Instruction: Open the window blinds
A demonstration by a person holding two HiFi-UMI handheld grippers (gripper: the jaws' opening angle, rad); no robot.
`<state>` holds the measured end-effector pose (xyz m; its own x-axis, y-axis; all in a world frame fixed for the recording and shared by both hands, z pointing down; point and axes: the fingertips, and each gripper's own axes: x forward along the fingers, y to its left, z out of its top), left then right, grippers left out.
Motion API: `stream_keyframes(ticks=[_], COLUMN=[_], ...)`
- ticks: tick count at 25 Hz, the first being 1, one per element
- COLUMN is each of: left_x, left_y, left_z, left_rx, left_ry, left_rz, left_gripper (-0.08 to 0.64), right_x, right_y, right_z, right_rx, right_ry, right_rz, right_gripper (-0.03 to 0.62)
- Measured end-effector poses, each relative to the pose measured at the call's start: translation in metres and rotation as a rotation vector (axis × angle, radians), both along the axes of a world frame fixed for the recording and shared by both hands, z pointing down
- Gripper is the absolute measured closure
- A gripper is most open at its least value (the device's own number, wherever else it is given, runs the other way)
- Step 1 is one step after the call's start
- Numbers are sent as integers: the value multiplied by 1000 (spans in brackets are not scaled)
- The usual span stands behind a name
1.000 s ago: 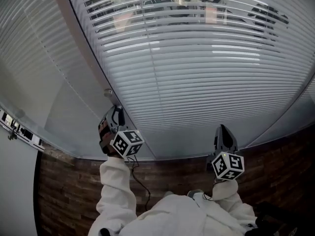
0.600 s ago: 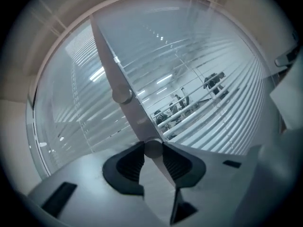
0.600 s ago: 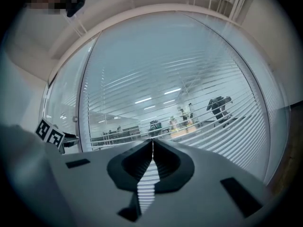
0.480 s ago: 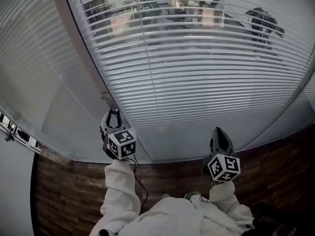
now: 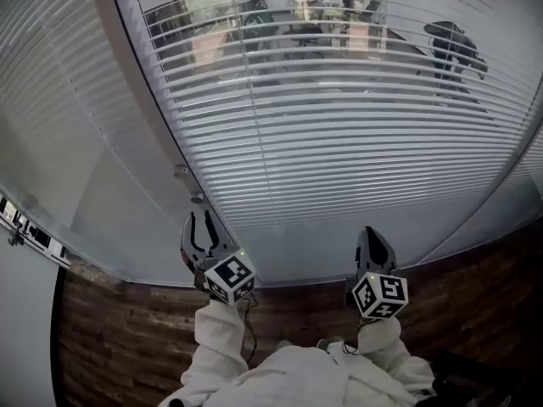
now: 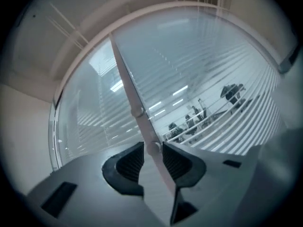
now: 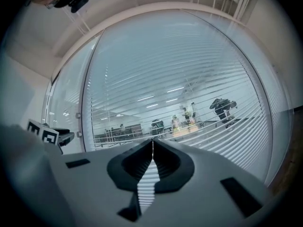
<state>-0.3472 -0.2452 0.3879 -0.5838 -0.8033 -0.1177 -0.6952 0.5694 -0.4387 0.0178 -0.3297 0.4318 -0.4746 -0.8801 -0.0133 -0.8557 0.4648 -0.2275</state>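
**Three cameras, all pointed at the same blinds (image 5: 339, 142)**

The head cam sits up on me and looks forward over my sleeves (image 5: 216, 346). It sees my left gripper (image 5: 201, 219) and right gripper (image 5: 372, 234) from behind, and slats fill the rest of the frame. The left gripper cam looks along my jaws, rolled to one side, and is right up against the knob (image 6: 152, 148) on the window post (image 6: 127, 86). The right gripper cam faces the slats level and square, not as close in, and catches my left gripper at its left edge. All three share the slats, the post and the room behind the glass (image 5: 297, 15).
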Motion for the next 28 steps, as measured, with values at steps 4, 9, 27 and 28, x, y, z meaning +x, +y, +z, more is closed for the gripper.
stream_keyframes(ticks=[4, 9, 27, 28], left_x=[98, 210, 217, 218], left_y=[-7, -17, -15, -15], left_z=[2, 47, 50, 50], left_rx=[174, 87, 77, 75], left_ry=[355, 740, 713, 714], left_rz=[395, 700, 676, 678], left_gripper=[560, 560, 560, 561], right_x=[-16, -47, -51, -51], right_y=[3, 19, 23, 23], right_z=[4, 19, 13, 13], right_rx=[-3, -3, 37, 37], right_ry=[11, 85, 143, 142], right_rz=[-50, -140, -176, -176], right_gripper=[580, 580, 581, 581])
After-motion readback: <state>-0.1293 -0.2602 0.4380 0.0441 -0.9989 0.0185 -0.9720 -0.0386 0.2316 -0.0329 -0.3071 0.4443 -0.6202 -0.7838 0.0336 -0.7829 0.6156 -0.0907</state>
